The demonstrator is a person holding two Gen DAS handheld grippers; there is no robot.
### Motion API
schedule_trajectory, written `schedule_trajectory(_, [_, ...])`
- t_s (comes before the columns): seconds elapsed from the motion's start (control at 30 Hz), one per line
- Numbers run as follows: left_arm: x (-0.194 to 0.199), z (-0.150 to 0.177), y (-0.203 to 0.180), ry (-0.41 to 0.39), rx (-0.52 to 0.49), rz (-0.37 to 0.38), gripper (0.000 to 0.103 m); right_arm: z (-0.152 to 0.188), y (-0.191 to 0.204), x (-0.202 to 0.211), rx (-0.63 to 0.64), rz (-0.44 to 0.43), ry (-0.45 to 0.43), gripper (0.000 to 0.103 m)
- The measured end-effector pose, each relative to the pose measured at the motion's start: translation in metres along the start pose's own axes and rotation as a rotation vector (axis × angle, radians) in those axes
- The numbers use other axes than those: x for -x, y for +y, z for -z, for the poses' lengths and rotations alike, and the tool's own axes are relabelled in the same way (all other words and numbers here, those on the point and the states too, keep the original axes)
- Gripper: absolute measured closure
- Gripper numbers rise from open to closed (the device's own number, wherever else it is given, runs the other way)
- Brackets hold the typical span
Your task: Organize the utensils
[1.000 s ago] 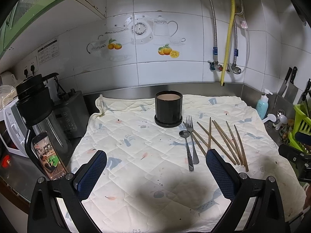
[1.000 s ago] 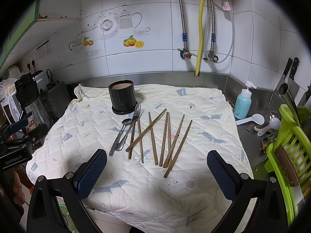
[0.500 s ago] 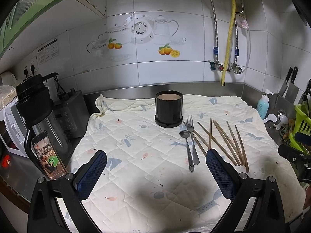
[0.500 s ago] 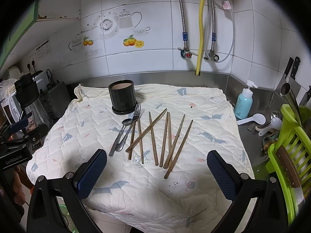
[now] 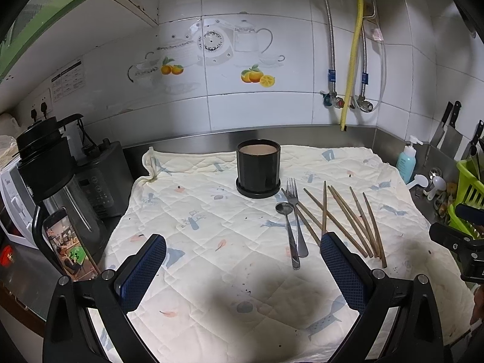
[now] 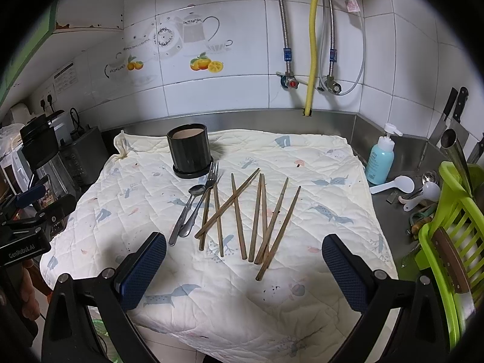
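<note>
Chopsticks (image 6: pixel 257 220) fanned on quilted cloth (image 6: pixel 317 181), right of black holder (image 6: pixel 190 151), long axes running toward it. Right gripper (image 6: pixel 244 269) nearer, jaws spread, empty; left gripper (image 5: pixel 242 272) likewise, offset left.

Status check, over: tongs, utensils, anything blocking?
Left tongs and right tongs open, empty. Chopsticks, fork, spoon loose on quilted cloth; black holder empty. Nothing blocking.
</note>
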State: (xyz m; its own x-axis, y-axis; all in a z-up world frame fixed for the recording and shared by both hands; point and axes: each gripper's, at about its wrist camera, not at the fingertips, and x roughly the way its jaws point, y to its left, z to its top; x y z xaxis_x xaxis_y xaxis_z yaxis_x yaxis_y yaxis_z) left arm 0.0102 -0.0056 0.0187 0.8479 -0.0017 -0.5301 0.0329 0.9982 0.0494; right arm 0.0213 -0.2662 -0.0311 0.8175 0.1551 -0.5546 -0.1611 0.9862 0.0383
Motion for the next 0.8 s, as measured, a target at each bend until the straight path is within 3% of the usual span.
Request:
schedule_trajectory(0.53, [-0.044, -0.021, 0.004, 0.032, -0.028, 0.021, 0.000, -0.014, 0.000, -0.028, 0.014, 0.011, 0.034, 0.000])
schedule_trajectory(0.8, [-0.097, -0.038, 0.003, 0.085, -0.049, 0.045, 0.000, -0.025, -0.008, -0.052, 0.001, 0.013, 0.067, 0.000])
